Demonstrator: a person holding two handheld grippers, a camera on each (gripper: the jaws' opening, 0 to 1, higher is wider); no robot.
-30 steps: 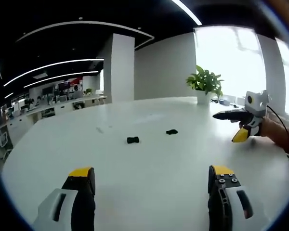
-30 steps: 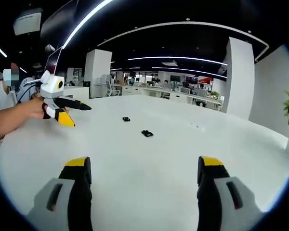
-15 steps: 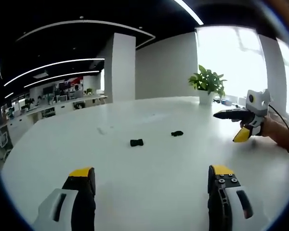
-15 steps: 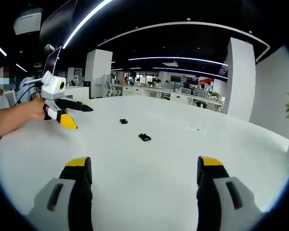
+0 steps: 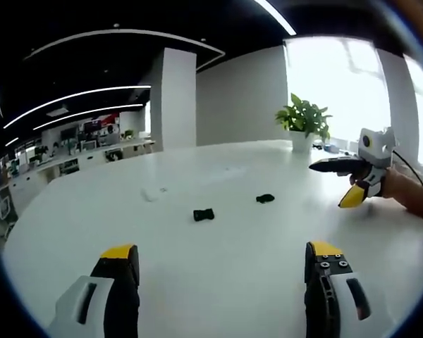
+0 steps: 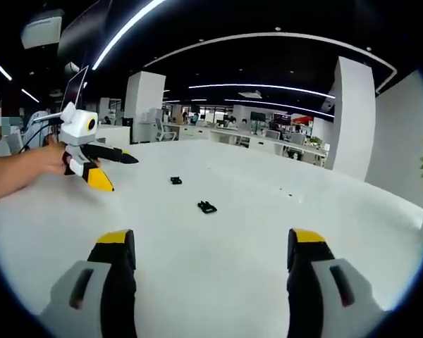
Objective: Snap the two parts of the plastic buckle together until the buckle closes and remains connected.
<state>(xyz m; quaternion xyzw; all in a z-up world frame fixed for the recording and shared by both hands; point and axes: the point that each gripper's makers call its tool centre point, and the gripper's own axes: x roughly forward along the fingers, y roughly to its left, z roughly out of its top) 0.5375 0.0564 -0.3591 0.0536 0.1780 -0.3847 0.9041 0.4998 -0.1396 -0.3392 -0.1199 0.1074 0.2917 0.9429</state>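
Two small black buckle parts are lying apart from each other on the white table (image 5: 218,282), with bare tabletop between them. Neither part is being held.

Left gripper view: the left gripper (image 5: 222,271) is hovering above the table with its jaws spread wide and nothing between them. The nearer buckle part (image 5: 204,215) is lying ahead of the jaws, close to their centre line and slightly toward the left jaw. Its long axis is running roughly across the view, crosswise to the line of approach. The farther buckle part (image 5: 265,198) is sitting beyond it and off to the right. The right gripper (image 5: 338,179) is entering from the right, held in a person's hand (image 5: 398,190) above the table surface.

Right gripper view: the right gripper (image 6: 208,264) is also holding its jaws wide and empty. The nearer buckle part (image 6: 206,207) is lying almost dead ahead on the centre line. The farther buckle part (image 6: 175,180) is sitting beyond it and to the left, below the tip of the left gripper (image 6: 106,169).

Judgement: each gripper is facing a different part as its nearer one, so each part is probably best assigned to the gripper directly behind it. Both parts are still well ahead of the jaws. The part shapes are too small to tell which ends mate.
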